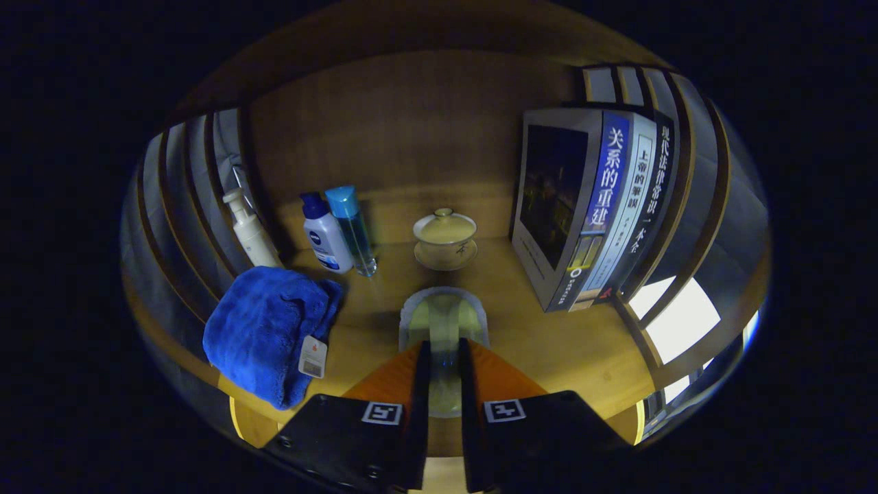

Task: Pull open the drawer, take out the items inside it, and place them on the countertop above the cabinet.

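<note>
The tool (444, 353) sits at the bottom centre of the frame with its two fingers drawn close together, clamped on a pale cup (443, 322) that stands between and just ahead of them; both fingers press against its sides, with only a narrow slot between them. The cup has a grey rim and rests on, or hangs just over, the wooden tabletop (549, 329); which of the two cannot be told.

Beyond the cup, in the middle of the frame, stands a lidded tea bowl (445, 237) on its saucer, directly in line with the fingers and near the wooden back wall (411, 123).

In the left middle, three bottles stand in a loose row: a cream pump bottle (250, 233) farthest left beside the slatted side (185, 185), then a white bottle (326, 237) with a dark blue cap, then a clear blue bottle (353, 230) with a light blue cap, touching or just beside the white one. In front of them, at the lower left, lies a folded blue towel (264, 329) with a small tag (313, 357), near the left finger and reaching the tabletop's front edge.

On the right, a set of books (597, 206) stands upright, spines facing forward, against slats on the far right. Bright openings show at the lower right past those slats.
</note>
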Available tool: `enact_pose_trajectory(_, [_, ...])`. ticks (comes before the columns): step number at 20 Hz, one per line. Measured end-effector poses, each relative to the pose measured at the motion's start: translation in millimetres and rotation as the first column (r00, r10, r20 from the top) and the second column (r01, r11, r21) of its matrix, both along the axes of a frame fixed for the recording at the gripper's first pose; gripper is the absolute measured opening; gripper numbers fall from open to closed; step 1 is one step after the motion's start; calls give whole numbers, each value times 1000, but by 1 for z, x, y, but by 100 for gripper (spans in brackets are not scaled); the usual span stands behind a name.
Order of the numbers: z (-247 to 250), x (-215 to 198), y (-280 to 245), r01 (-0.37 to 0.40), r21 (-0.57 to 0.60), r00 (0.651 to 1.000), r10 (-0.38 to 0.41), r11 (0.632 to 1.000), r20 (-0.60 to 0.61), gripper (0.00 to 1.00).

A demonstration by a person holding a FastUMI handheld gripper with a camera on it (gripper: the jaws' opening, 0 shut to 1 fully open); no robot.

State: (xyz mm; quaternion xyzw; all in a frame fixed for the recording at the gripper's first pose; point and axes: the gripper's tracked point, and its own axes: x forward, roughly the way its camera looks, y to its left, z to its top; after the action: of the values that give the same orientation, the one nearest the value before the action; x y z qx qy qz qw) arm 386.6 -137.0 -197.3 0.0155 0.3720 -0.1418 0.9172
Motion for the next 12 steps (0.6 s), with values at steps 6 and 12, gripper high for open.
enact_pose_trajectory(6, [-7,-5,-1,-7,-13,1000,7,1000,-2,67])
enact_pose_trajectory(12, [4,-9,-2,-16,-10,1000,17,1000,22,96])
